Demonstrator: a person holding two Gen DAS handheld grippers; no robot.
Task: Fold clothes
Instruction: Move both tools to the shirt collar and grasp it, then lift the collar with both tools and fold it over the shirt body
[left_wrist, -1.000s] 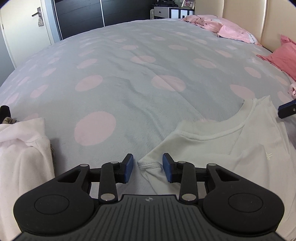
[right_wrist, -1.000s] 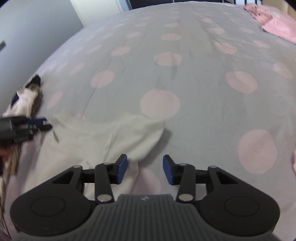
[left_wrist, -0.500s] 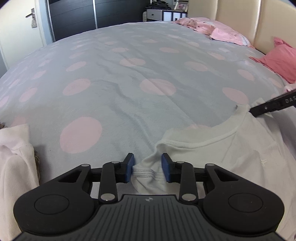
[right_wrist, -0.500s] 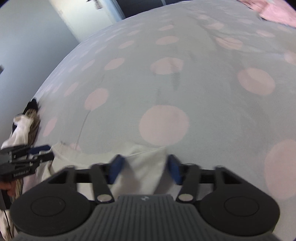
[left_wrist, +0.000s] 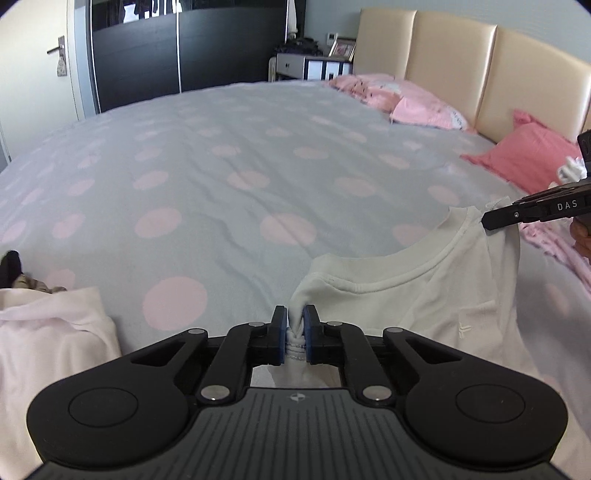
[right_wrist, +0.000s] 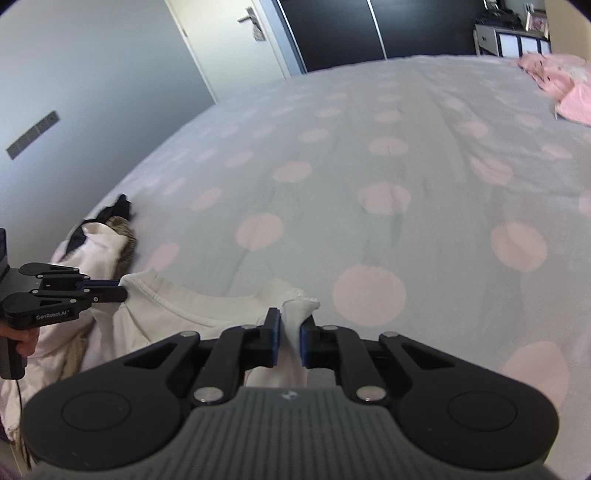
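We see the dotted bedspread (left_wrist: 229, 155) filling most of the frame. At lower right our white T-shirt (left_wrist: 436, 295) hangs stretched, our left gripper (left_wrist: 295, 332) pinching one shoulder, our right gripper (right_wrist: 287, 338) clamped on the other. Pink pillows (left_wrist: 424, 105) sit upper right.

Soft, even daylight; strong fisheye bending at edges; right view slightly blurred.

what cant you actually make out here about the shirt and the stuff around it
- White shirt lower body: left wrist view, hidden behind the left hand-held gripper and cut by the bottom edge.
- Clothes pile: right wrist view, too bunched to identify.
- Framed photo: left wrist view, too small.
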